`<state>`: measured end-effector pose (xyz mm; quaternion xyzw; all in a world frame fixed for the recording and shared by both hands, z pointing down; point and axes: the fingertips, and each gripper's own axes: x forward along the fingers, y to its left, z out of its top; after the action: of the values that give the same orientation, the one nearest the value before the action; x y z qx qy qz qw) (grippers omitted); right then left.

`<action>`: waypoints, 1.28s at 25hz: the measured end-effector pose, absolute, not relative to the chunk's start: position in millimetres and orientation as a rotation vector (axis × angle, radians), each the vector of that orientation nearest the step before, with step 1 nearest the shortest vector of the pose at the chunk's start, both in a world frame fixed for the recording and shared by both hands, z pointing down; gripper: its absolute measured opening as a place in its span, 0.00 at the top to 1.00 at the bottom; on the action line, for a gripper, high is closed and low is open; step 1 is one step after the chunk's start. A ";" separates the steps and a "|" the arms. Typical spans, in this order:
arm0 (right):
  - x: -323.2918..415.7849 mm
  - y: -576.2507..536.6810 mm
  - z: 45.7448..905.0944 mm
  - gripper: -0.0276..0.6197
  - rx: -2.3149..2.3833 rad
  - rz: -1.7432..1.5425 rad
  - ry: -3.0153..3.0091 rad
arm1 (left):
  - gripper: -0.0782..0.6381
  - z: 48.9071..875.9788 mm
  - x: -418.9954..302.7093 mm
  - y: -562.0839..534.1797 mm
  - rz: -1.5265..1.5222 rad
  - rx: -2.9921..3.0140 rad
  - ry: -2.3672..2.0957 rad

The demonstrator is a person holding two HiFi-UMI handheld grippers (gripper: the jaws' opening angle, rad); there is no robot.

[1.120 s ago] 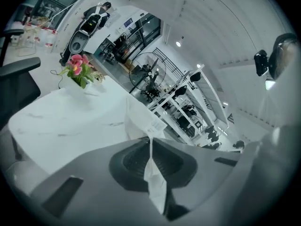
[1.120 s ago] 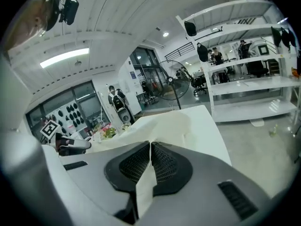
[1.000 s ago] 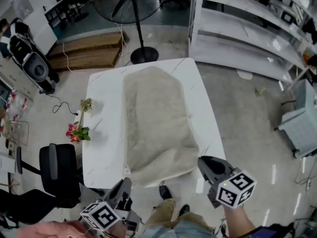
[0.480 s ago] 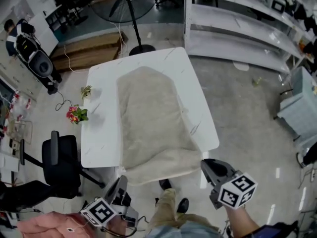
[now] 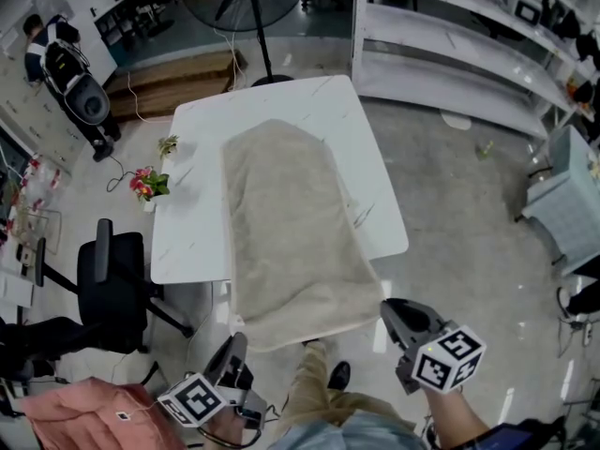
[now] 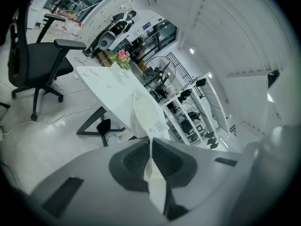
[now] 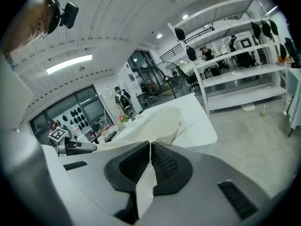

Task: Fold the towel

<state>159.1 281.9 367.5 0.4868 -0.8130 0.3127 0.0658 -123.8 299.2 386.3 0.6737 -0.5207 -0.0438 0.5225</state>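
The big beige cloth towel (image 5: 291,232) lies spread flat on the white square table (image 5: 192,223), near end hanging off. The left gripper (image 5: 238,345) and right gripper (image 5: 387,309) each pinch a near corner. No fold looks done yet.

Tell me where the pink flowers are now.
In the head view, the flowers stand at the left edge of the white table, left of the towel, beyond the black chair.

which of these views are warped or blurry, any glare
Head view: mild bowing at the edges, towel fairly sharp and evenly lit. Left gripper view: strong fisheye, black corners, scene tilted. Right gripper view: same fisheye, ceiling light strip blown bright.
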 end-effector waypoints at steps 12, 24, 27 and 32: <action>163.6 263.9 355.6 0.92 1.512 0.930 -2.466 | 0.86 376.1 -119.5 277.2 -0.125 1.630 -1.229; 153.7 172.8 335.3 0.92 1.562 0.905 -2.513 | 0.86 359.2 -124.1 186.5 -0.177 1.657 -1.201; 146.9 136.5 329.8 0.92 1.569 0.884 -2.524 | 0.86 352.5 -128.6 149.7 -0.198 1.668 -1.202; 138.3 71.6 319.0 0.92 1.606 0.840 -2.536 | 0.86 330.4 -132.7 80.5 -0.221 1.724 -1.213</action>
<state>138.3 71.6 319.0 0.5152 -0.8136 0.2694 0.0122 -132.7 80.5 330.4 0.7094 -0.4994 -0.0908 0.4891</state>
